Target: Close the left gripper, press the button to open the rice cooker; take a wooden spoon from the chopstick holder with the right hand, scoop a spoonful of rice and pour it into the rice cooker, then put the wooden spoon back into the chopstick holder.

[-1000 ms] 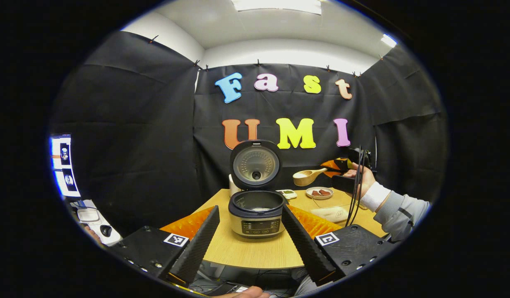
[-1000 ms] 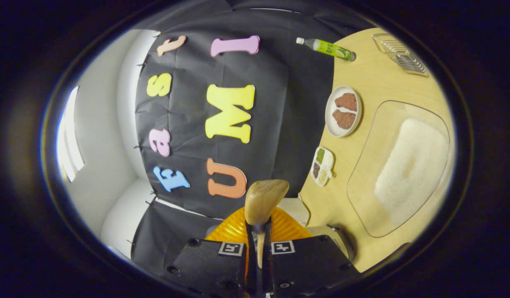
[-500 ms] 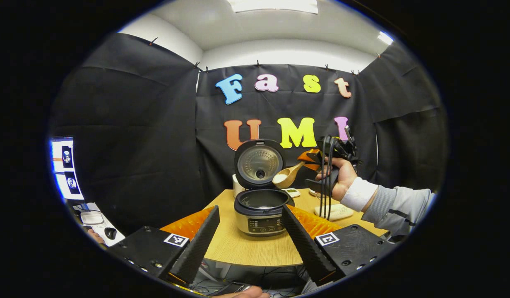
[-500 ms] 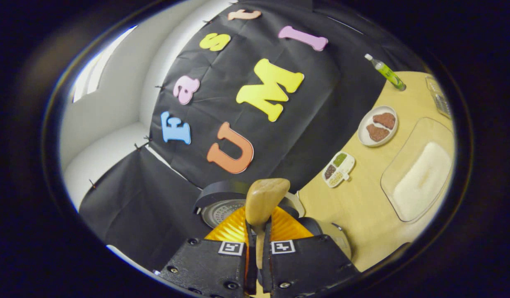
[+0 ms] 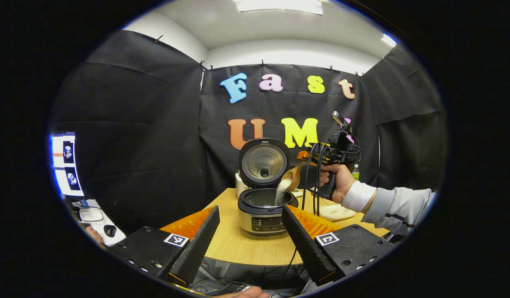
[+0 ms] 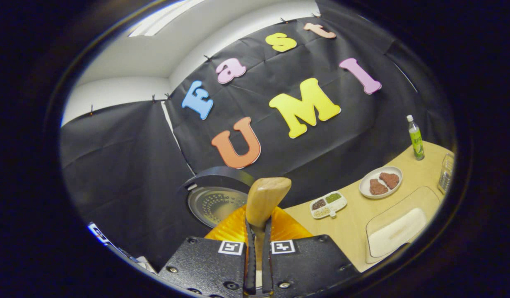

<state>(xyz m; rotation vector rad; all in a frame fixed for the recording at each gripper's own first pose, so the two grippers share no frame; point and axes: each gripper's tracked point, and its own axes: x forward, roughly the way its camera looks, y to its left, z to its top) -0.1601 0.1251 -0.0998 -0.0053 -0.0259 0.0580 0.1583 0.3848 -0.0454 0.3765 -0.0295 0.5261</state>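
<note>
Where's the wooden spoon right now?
In the left gripper view the spoon is tipped over the open rice cooker, spilling rice into it, right of the raised lid. The right gripper clamps its handle.

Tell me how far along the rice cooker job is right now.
Done: the rice cooker stands with its lid up, and the right gripper is shut on the wooden spoon. In hand: the spoon is tipped, rice streaming into the pot. Left: returning the spoon to the chopstick holder.
</note>
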